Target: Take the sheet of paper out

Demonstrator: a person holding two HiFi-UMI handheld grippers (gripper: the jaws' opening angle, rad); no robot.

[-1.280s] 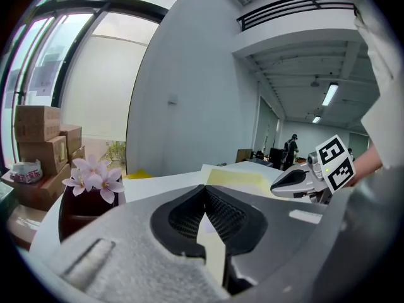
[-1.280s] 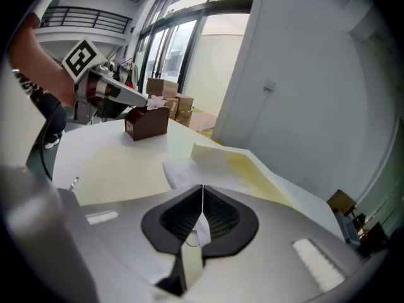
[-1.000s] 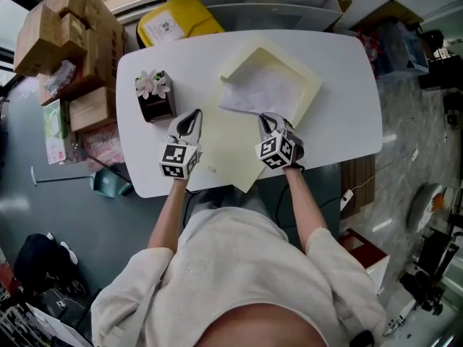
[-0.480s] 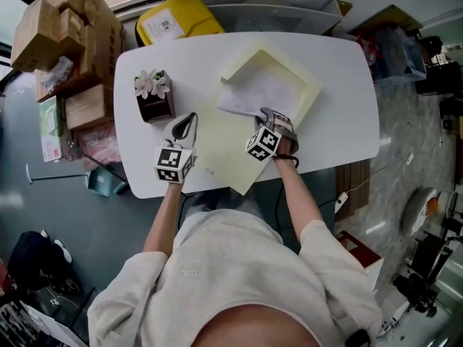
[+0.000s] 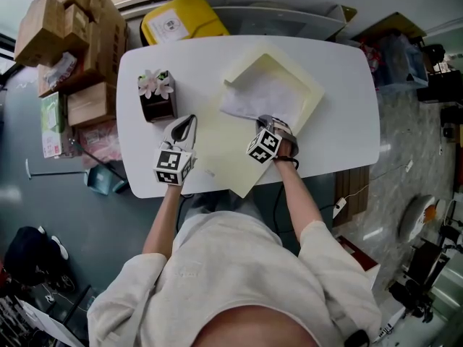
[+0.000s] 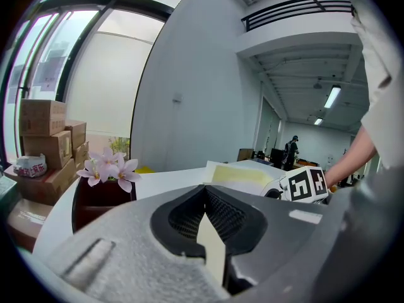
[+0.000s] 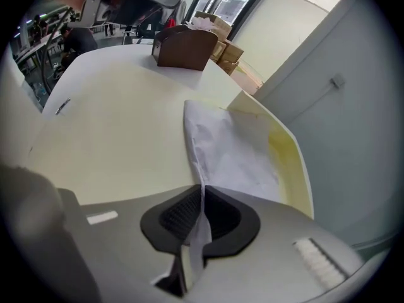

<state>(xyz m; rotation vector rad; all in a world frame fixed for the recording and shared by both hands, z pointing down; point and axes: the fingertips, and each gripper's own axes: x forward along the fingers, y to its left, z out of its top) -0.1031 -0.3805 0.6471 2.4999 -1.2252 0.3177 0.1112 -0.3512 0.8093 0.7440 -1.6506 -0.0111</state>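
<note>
A pale yellow folder [image 5: 307,85] lies open on the white table [image 5: 347,121], its lower leaf [image 5: 224,150] spread toward me. A crumpled white sheet of paper [image 5: 264,96] rests inside it. My right gripper [image 5: 269,119] points steeply down at the sheet's near corner; its jaws are closing, and in the right gripper view the sheet [image 7: 233,150] runs up between the pads of that gripper [image 7: 201,210]. My left gripper [image 5: 189,121] sits at the lower leaf's left edge. In the left gripper view a cream strip of that leaf is pinched in its jaws [image 6: 205,214].
A dark box with pink flowers [image 5: 156,96] stands left of the folder, close to the left gripper. Cardboard boxes [image 5: 69,20] and a yellow bin [image 5: 181,16] stand beyond the table's left and far edges. A small scrap [image 5: 210,170] lies near the front edge.
The right gripper has dropped and tipped down onto the sheet's near corner and now has the paper between its jaws. The left gripper has stayed put.
</note>
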